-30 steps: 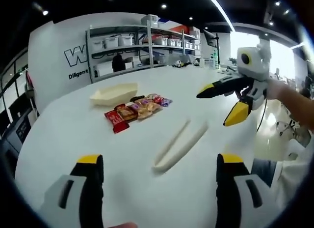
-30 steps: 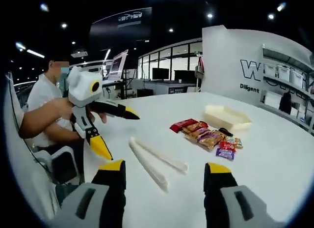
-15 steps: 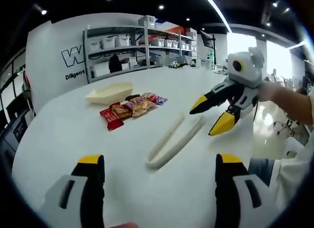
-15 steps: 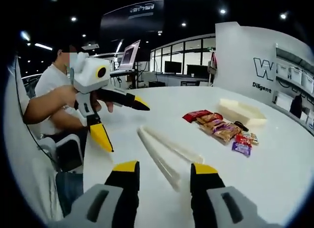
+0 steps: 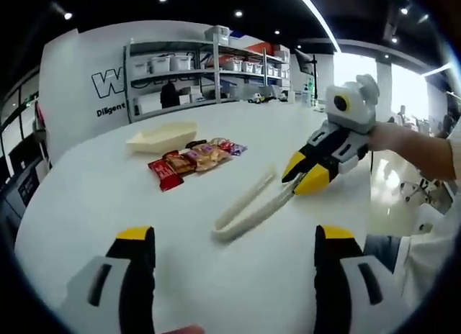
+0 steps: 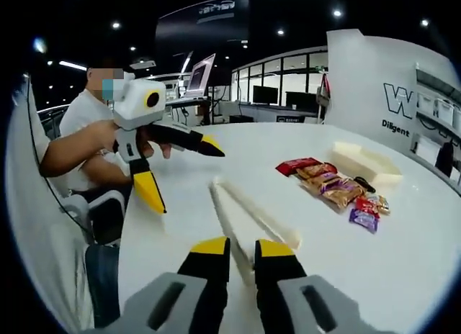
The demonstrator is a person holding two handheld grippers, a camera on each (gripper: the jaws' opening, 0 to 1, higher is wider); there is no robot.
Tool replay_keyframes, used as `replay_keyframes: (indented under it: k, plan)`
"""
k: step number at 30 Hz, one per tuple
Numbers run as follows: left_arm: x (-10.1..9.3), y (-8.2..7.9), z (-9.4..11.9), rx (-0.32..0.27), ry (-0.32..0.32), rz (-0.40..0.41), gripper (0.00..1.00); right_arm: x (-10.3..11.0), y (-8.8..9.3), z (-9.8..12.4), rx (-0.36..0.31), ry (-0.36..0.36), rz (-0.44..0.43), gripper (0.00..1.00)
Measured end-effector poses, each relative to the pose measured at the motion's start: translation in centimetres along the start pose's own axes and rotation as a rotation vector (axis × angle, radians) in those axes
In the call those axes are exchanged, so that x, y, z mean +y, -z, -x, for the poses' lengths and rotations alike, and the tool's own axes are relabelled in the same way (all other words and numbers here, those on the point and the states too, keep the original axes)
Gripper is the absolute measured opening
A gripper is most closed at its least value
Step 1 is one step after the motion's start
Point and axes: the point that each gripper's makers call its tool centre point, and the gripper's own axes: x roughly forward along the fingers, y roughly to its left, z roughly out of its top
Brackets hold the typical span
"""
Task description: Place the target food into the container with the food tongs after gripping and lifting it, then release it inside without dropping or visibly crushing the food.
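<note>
I count two tongs of my own, the left tongs (image 5: 227,237) and the right tongs (image 6: 243,246), each with two yellow-tipped jaws. One tabletop (image 5: 86,197) carries everything. On it lies one pair of white food tongs (image 5: 245,204) with two long arms, and one shallow white tray (image 5: 162,136). Beside the tray is one row of wrapped snacks (image 5: 198,159): I make out about six packets, though they overlap too much for an exact count. One small dark item (image 6: 364,183) lies next to them. One shelf unit (image 5: 209,68) stands behind.
</note>
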Motion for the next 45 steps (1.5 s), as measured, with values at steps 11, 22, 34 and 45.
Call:
replay_keyframes:
  k: [11, 22, 34, 45]
  plan:
    - [-0.4, 0.1, -0.4, 0.006, 0.016, -0.006, 0.89, 0.6, 0.2, -0.3, 0.003, -0.059, 0.064, 0.0]
    - [-0.4, 0.7, -0.7, 0.007, 0.023, 0.004, 0.87, 1.3, 0.2, -0.2, -0.039, -0.111, 0.009, 0.0]
    - [-0.8, 0.5, -0.8, -0.029, 0.05, 0.046, 0.86, 1.8, -0.7, 0.3, -0.096, -0.159, -0.138, 0.0]
    - [-1.7, 0.4, -1.6, -0.05, 0.099, 0.07, 0.84, 2.5, -2.4, 1.1, -0.203, -0.22, -0.239, 0.0]
